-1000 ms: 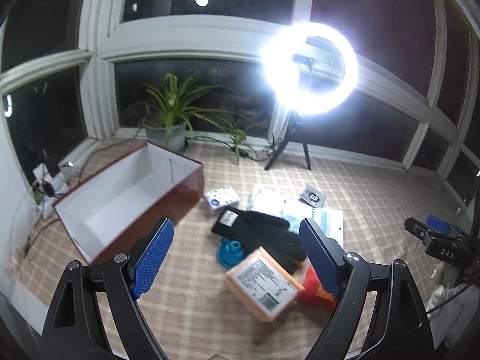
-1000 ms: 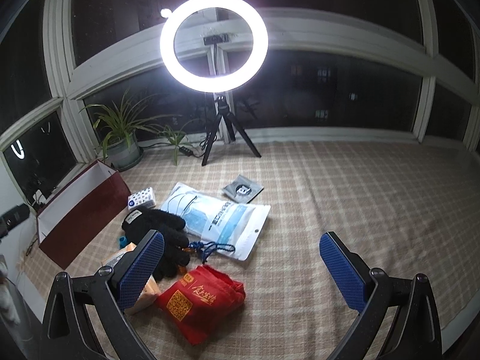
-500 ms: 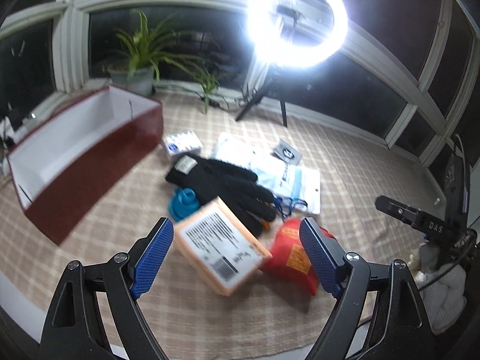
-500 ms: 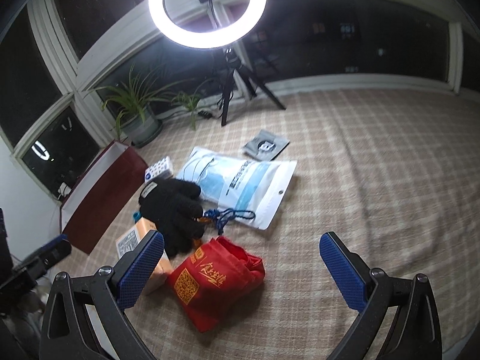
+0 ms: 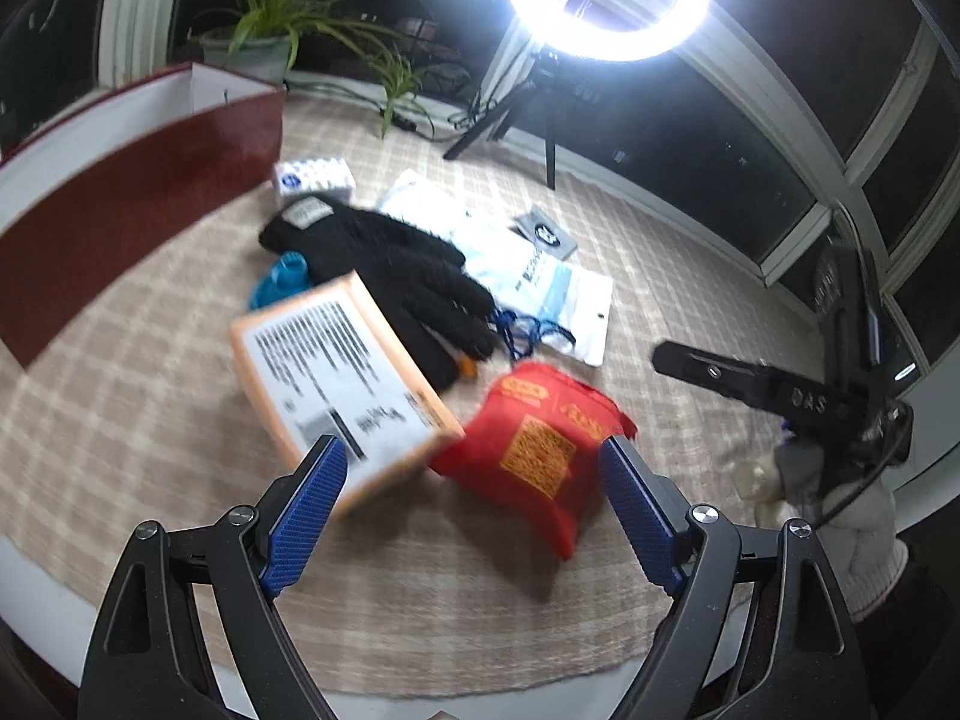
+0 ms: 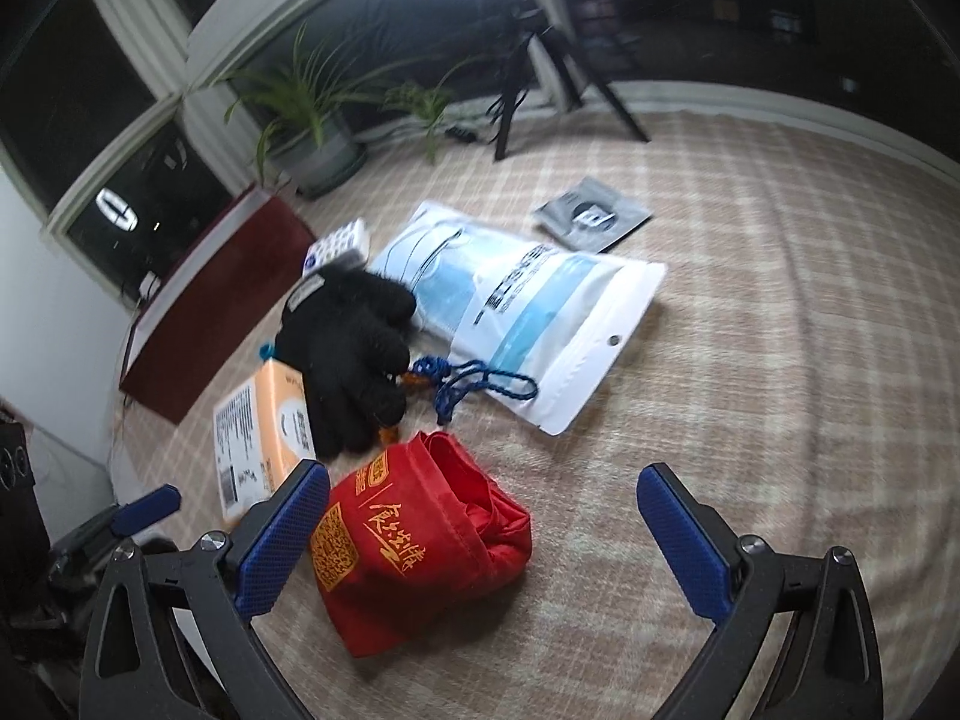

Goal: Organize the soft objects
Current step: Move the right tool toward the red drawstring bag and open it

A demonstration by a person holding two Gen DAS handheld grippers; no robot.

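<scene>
On the checked mat lie a red cloth bag (image 5: pixel 540 444) (image 6: pixel 414 540), an orange tissue pack (image 5: pixel 336 384) (image 6: pixel 258 438), black gloves (image 5: pixel 384 270) (image 6: pixel 354 354), a white-and-blue mask pouch (image 5: pixel 528 276) (image 6: pixel 528 300) and a blue cord (image 6: pixel 474 387). My left gripper (image 5: pixel 471 507) hovers open just short of the tissue pack and the red bag. My right gripper (image 6: pixel 483 534) is open too, its left finger beside the red bag. Nothing is held by either one.
A dark red box (image 5: pixel 108 216) (image 6: pixel 216 312) with a white inside stands open at the left. A small white packet (image 5: pixel 312 177), a grey sachet (image 6: pixel 591 219), a teal item (image 5: pixel 282 282), potted plants (image 6: pixel 312 138) and a ring-light tripod (image 5: pixel 516 102) are farther back.
Both grippers have dropped and moved in toward the pile, so the red bag and tissue pack now sit large and close in front of the fingers. The objects themselves have not moved.
</scene>
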